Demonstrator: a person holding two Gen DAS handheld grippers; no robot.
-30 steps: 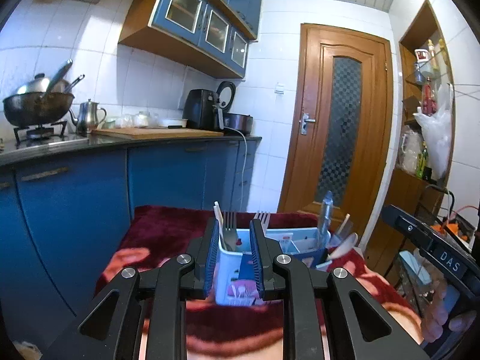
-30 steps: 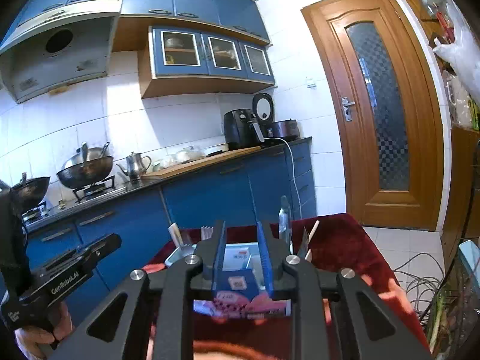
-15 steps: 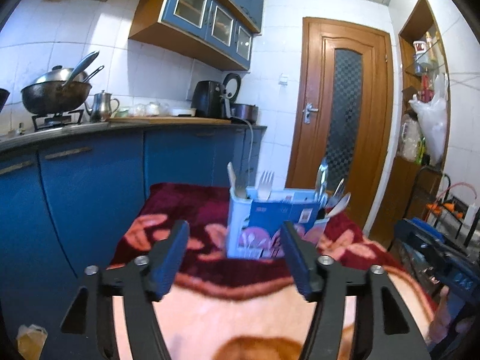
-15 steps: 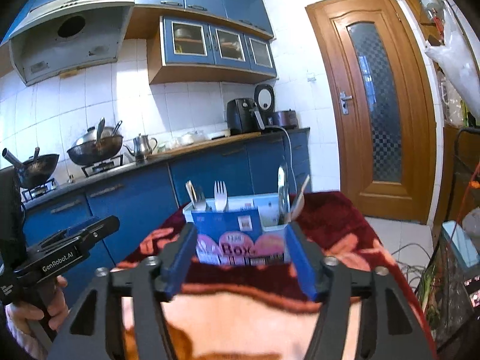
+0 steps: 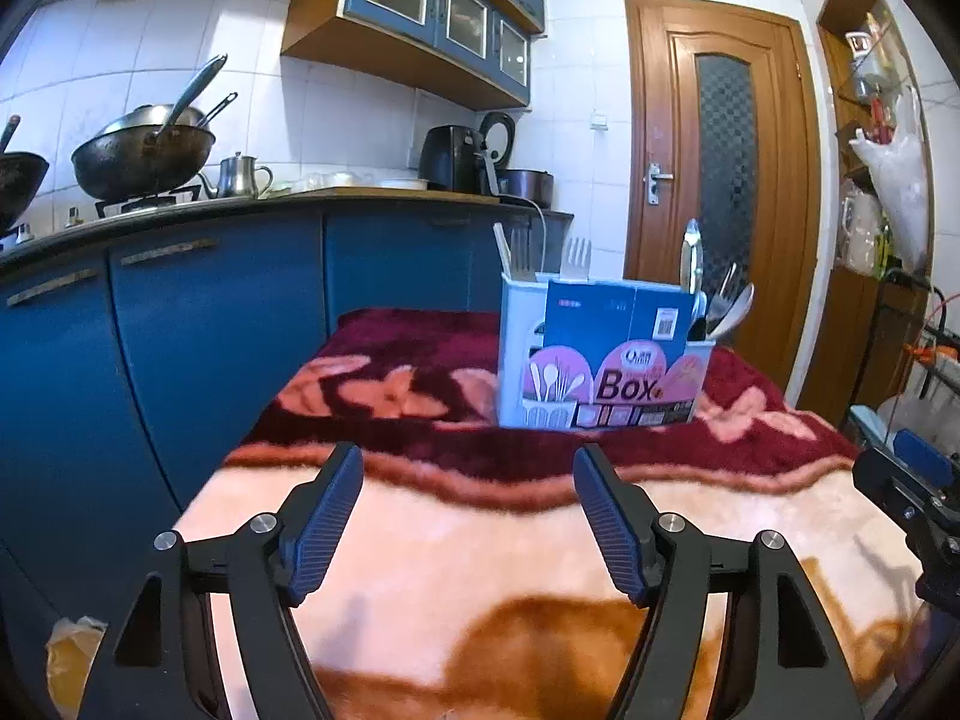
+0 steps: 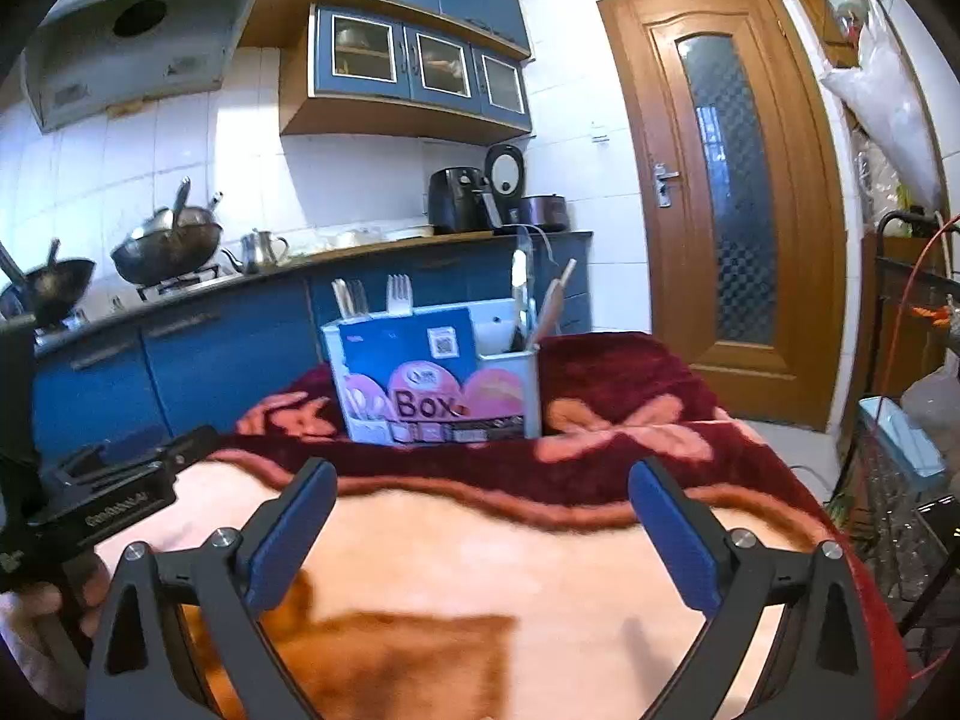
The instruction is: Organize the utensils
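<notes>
While the utensil box [image 5: 600,354] stands on the blanket [image 5: 480,540], left gripper [image 5: 468,468] and right gripper [image 6: 480,480], jaws just opened, hover released, grasping nothing.

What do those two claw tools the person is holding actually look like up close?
Both are matte black frames of triangular, cut-out struts joined by silver bolts. The left gripper and right gripper each carry two fingers faced with ribbed blue pads. The left one's black body bears white lettering, too blurred to read.

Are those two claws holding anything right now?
Nothing. The left gripper and right gripper have just opened, jaws empty, clear of the utensil box.
</notes>
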